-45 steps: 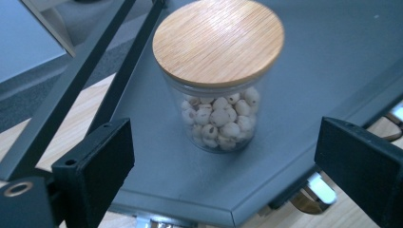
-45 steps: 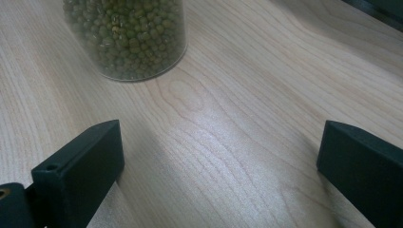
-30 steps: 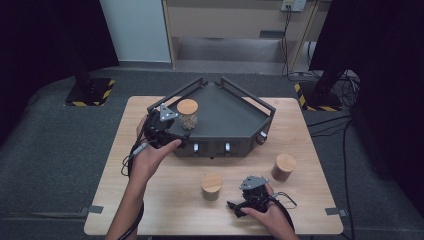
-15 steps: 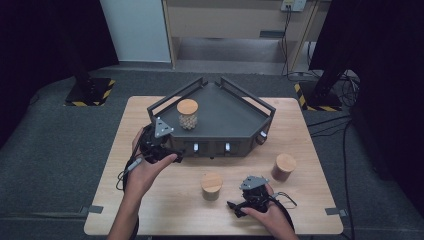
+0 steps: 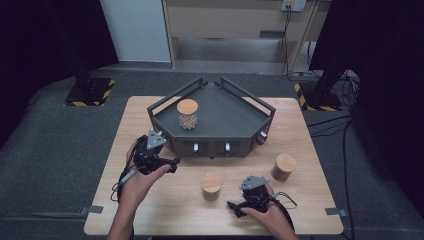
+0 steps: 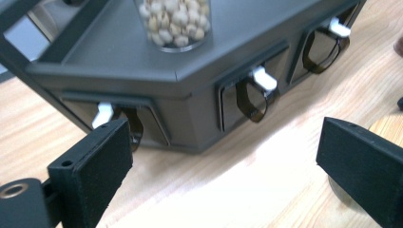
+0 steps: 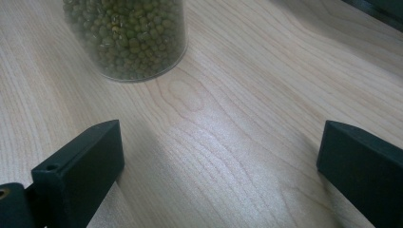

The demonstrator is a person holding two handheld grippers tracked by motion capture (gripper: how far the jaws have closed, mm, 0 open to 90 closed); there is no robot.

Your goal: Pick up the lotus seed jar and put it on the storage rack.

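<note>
Pale wood, fine straight grain, matt: the table [image 5: 150, 115], rectangular with rounded corners. Toward its far edge stands a dark grey tray [image 5: 230, 112] of matt plastic, angular and rail-sided, with recessed front panels bearing white latches [image 6: 263, 78] and brown translucent loops. On the tray's left part sits a clear cylindrical jar of pale round beans [image 5: 187, 114], capped with a flat wooden lid. Left gripper [image 5: 172, 165], black and blocky, lies just before the tray's left front corner, jaws spread wide with nothing between them. Right gripper [image 5: 235, 207] rests near the table's near edge, jaws likewise apart and empty. Just beyond it stands a glass jar of small green beans [image 5: 211, 186], wooden-lidded. A third jar [image 5: 283, 167], brownish with a wooden lid, stands toward the right edge.
</note>
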